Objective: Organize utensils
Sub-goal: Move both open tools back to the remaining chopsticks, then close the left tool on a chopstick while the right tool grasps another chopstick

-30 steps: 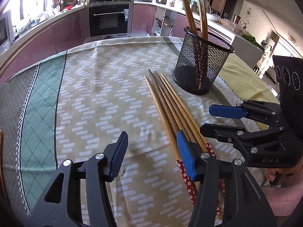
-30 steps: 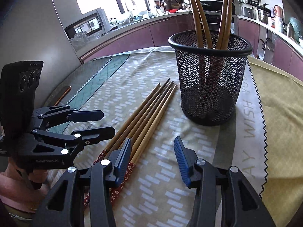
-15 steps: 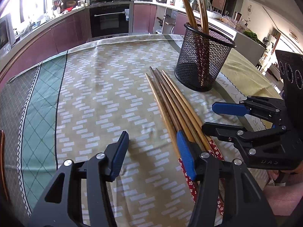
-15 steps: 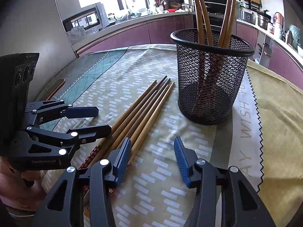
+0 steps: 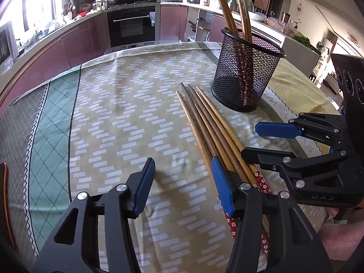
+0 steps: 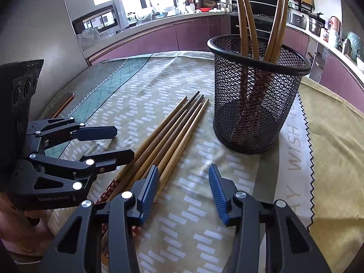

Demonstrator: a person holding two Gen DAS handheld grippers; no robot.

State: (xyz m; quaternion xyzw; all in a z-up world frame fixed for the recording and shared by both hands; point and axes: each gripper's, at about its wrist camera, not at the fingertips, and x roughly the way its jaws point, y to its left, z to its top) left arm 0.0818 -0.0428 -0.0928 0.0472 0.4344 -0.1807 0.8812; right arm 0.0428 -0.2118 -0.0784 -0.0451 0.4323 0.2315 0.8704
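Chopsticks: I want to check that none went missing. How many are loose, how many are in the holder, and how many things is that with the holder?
Loose chopsticks on the tablecloth: 5 by their tips; the tight bundle may hide another
Chopsticks standing in the holder: 4
Mesh holder: 1
Total: 10, at least

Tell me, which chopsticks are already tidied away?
The four chopsticks standing upright in the black mesh cup; the other chopsticks lie flat on the tablecloth beside it.
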